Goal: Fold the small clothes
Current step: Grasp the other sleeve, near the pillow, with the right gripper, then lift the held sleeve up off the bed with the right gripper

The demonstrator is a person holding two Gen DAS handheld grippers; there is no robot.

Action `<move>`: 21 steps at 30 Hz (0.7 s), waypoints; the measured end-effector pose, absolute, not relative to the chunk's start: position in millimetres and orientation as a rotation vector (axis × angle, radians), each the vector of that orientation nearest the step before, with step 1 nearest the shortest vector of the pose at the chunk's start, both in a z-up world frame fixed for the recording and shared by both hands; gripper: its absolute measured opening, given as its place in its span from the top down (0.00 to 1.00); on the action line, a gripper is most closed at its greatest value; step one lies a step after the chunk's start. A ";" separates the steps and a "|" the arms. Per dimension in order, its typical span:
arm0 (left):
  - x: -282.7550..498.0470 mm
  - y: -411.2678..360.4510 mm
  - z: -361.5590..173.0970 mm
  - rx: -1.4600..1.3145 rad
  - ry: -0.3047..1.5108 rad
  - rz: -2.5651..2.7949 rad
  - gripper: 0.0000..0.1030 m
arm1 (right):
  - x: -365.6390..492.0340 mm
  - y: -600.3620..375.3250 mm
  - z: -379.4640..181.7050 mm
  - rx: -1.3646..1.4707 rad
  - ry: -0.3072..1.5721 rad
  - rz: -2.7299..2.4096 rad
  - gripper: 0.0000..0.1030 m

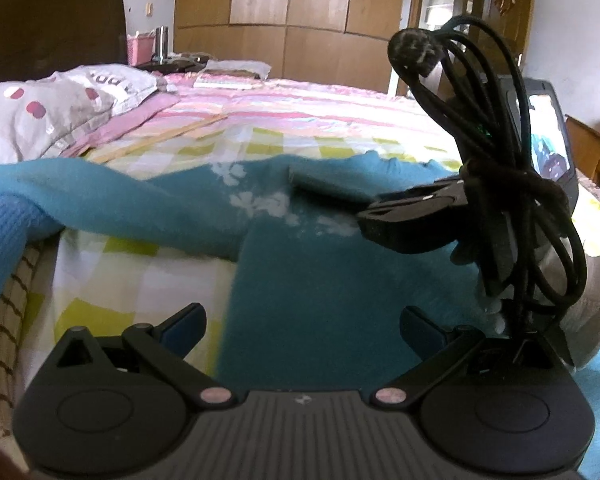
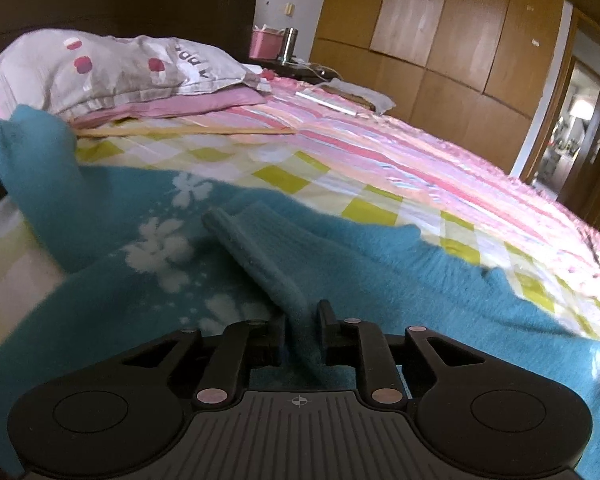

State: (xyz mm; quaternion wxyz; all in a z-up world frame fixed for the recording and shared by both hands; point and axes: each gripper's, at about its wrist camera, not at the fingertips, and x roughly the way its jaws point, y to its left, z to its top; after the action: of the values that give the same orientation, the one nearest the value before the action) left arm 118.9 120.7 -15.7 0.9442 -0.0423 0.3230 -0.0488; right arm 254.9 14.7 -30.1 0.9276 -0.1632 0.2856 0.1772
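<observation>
A fuzzy teal knit sweater with white flowers [image 2: 228, 264] lies across the lower half of both views, on a yellow-checked bedsheet [image 2: 300, 176]. The left gripper [image 1: 302, 322] has its fingers wide apart above the fabric. The right gripper [image 2: 302, 320] at bottom centre has a raised sweater fold between slightly parted fingers; whether the pads still press it I cannot tell.

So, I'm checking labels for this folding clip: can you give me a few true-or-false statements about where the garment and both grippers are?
1. A raised fold of the teal sweater stands between the fingers of the right gripper. True.
2. The left gripper is shut on the sweater. False: its fingers stand wide apart, with the sweater lying beyond them.
3. The sweater bears white flower prints. True.
4. The sweater lies on a bare wooden floor. False: it lies on a bed, on a yellow-green checked sheet.
</observation>
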 end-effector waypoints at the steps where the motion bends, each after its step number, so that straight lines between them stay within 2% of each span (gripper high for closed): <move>1: 117.8 120.5 -13.9 -0.083 0.648 -0.101 0.00 | 254.4 13.9 -28.2 -0.324 0.586 0.366 0.80; 11: 127.0 153.5 -11.9 -0.186 0.663 -0.024 0.00 | 245.8 13.3 -24.5 -0.344 0.623 0.422 0.74; 21: 131.8 171.7 -17.7 -0.219 0.684 0.044 0.00 | 238.7 17.2 -17.5 -0.341 0.651 0.430 0.75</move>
State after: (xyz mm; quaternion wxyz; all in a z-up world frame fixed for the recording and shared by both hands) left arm 131.8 171.7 -17.7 0.9360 -0.1069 0.3346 0.0216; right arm 238.7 17.2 -17.5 0.9106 -0.1654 0.3160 0.2086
